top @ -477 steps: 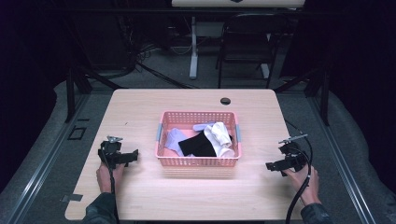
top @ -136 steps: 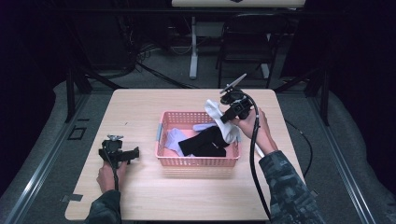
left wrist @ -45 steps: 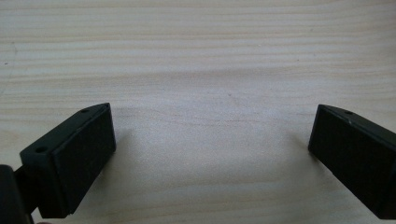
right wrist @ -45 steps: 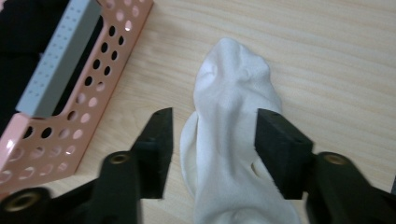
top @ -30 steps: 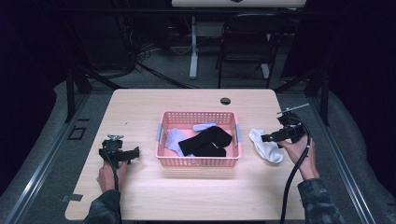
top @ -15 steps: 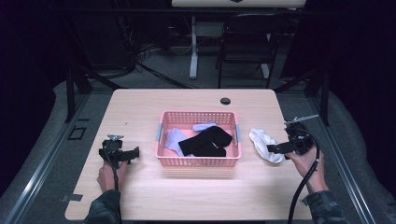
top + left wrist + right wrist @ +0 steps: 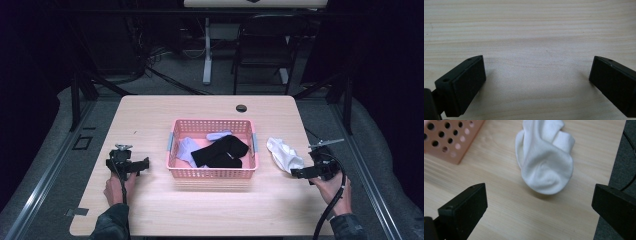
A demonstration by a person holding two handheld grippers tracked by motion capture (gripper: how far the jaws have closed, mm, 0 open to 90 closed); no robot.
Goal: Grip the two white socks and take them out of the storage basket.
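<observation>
Looking down from the high view, a pale wooden surface (image 7: 210,205) carries a pink perforated basket (image 7: 212,172) at its middle, holding a black garment (image 7: 220,151) with a light lavender piece (image 7: 186,149) to its left and another pale piece (image 7: 219,135) toward the far wall. A white sock (image 7: 283,153) lies crumpled on the surface just right of the basket, apart from it. The left hand-held gripper (image 7: 145,163) rests on the surface well left of the basket, held by the person's left hand (image 7: 118,188); the right hand-held gripper (image 7: 295,173) sits near the right edge, its tips just beside the sock's near end, held by the right hand (image 7: 334,189). A small dark round hole (image 7: 241,108) marks the far side of the surface. In the left gripper view, the left hand-held gripper (image 7: 536,82) is released, jaws spread wide over bare wood. In the right gripper view, the right hand-held gripper (image 7: 539,207) is also released, jaws wide apart and grasping nothing; the white sock (image 7: 545,160) lies folded ahead of them, untouched, with a corner of the basket (image 7: 451,137) at the upper left.
</observation>
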